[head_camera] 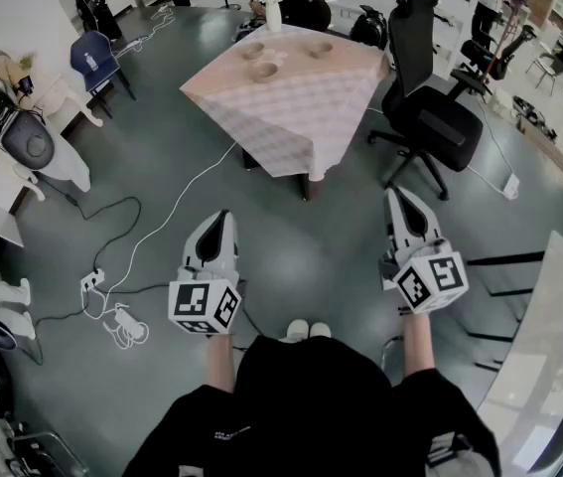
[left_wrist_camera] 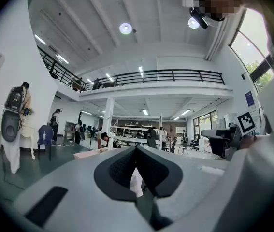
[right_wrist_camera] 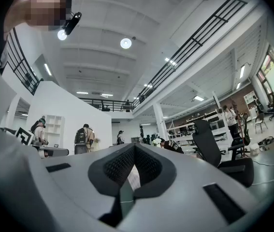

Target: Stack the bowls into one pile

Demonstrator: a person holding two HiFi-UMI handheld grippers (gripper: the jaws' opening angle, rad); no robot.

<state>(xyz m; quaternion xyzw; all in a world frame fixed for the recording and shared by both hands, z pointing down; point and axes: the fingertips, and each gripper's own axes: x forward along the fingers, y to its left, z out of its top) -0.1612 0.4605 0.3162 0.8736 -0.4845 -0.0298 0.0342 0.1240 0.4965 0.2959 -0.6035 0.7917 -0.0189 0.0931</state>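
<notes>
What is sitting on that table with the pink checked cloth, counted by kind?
Tan round bowls: 3
White vase of flowers: 1
Total: 4

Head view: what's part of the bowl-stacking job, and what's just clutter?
Job: three bowls, table with checked cloth, left claw, right claw.
Clutter: flower vase, black office chair, blue chair, power strip.

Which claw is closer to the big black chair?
Right. The right claw sits just below the black chair in the head view; the left claw is farther away, down and left of it.
</notes>
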